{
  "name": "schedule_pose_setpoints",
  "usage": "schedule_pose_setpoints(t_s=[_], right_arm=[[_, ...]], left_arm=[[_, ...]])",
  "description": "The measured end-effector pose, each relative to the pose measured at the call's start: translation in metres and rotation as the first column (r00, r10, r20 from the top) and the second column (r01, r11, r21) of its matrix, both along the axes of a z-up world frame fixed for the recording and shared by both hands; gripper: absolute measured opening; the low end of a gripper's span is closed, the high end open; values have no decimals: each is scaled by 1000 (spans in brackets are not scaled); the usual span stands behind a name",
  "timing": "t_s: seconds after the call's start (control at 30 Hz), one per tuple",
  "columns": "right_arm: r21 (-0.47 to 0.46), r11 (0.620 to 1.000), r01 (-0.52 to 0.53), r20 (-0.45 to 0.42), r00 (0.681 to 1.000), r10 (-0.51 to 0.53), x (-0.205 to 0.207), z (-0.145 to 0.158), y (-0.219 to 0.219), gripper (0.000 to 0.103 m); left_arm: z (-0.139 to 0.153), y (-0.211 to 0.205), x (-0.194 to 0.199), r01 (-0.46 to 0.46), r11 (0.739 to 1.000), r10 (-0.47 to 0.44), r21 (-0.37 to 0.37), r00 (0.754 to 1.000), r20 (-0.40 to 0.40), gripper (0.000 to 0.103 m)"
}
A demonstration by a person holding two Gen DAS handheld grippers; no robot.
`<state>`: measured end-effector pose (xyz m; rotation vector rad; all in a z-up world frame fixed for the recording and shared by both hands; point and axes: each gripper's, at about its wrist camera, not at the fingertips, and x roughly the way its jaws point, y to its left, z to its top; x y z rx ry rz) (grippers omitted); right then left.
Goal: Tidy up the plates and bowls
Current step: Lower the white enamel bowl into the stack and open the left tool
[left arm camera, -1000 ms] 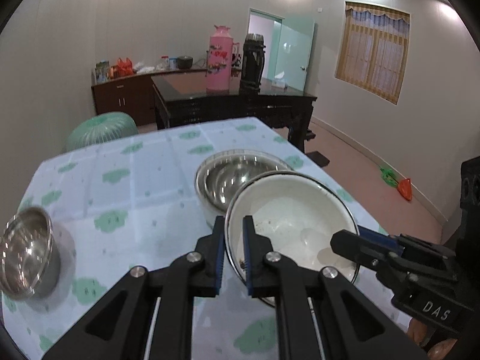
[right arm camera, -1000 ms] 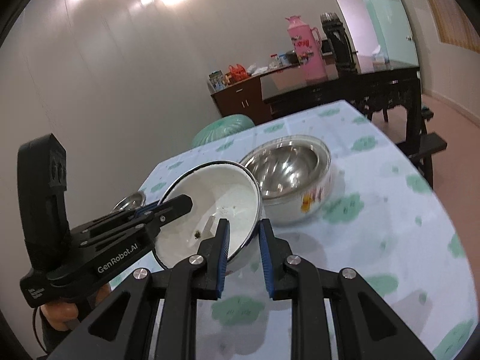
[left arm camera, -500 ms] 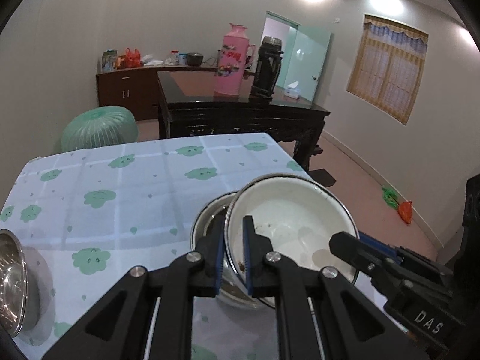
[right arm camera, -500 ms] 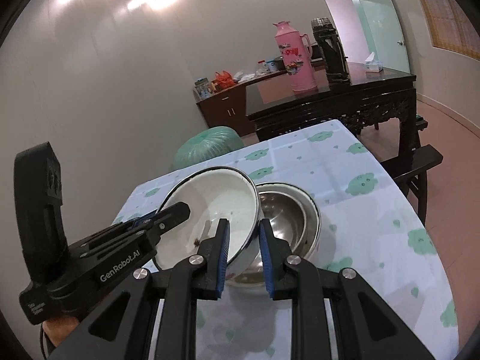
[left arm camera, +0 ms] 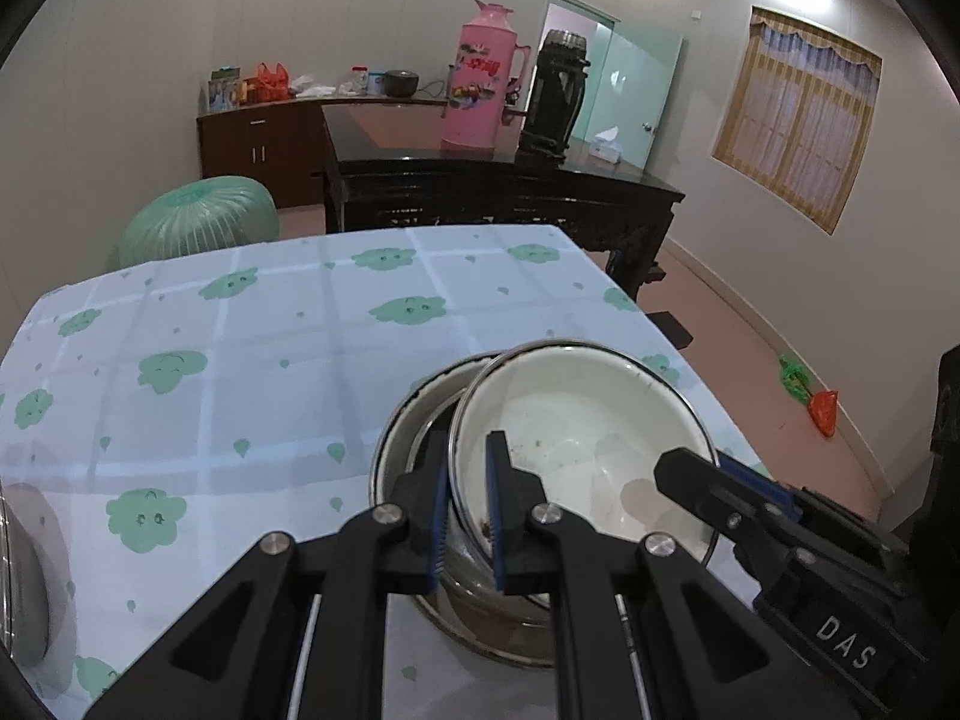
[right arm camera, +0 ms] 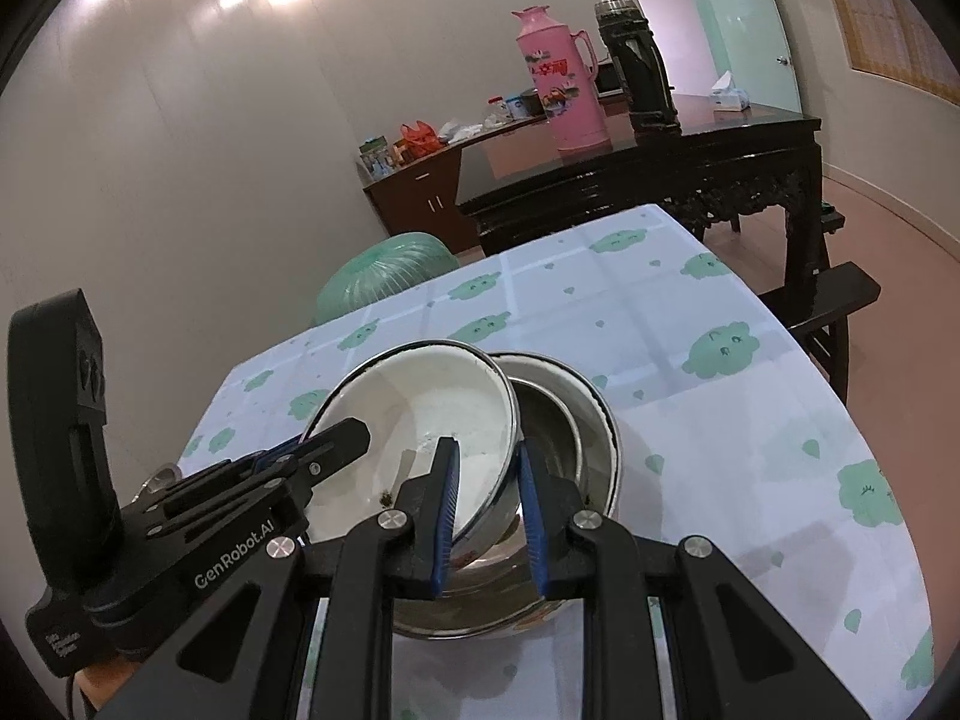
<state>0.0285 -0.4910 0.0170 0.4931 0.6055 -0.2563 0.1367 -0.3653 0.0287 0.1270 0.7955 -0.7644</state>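
Moved: white bowl (left arm camera: 576, 420) now over steel bowl (right arm camera: 570, 414); L+R jaws pinching its rim.

Steel bowl (left arm camera: 414, 456) mostly hidden under white bowl (left arm camera: 576, 438) and gripper fingers. Second steel bowl (left arm camera: 24, 564) cut off at left edge of left wrist view. Clutter on far cabinet (right arm camera: 420, 138) too small to tell. Person's hand (right arm camera: 102, 684) barely showing, lower left.

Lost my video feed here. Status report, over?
Both grippers, left and right, shut on white bowl rim. Bowl tilted over steel bowl, not seated. Nothing in the way.
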Motion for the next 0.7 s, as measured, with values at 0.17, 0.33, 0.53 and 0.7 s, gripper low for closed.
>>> schedule_pose_setpoints(t_s=[0.17,0.33,0.53,0.7], right_arm=[[-7,1000,16,-12,1000,-16,2,-7,0,23],[-17,999,29,-28,999,-29,4,-13,-1,23],[-72,996,44,-37,998,-46,7,-17,3,23],[-79,996,34,-38,999,-37,11,-23,4,23]], left_arm=[[-6,-5,2,1,1000,-1,15,1000,-9,8],[-15,-9,3,1,1000,0,31,1000,-25,8],[-27,-15,5,-6,998,8,66,999,-31,8],[-27,-13,4,-27,997,27,78,1000,7,8]])
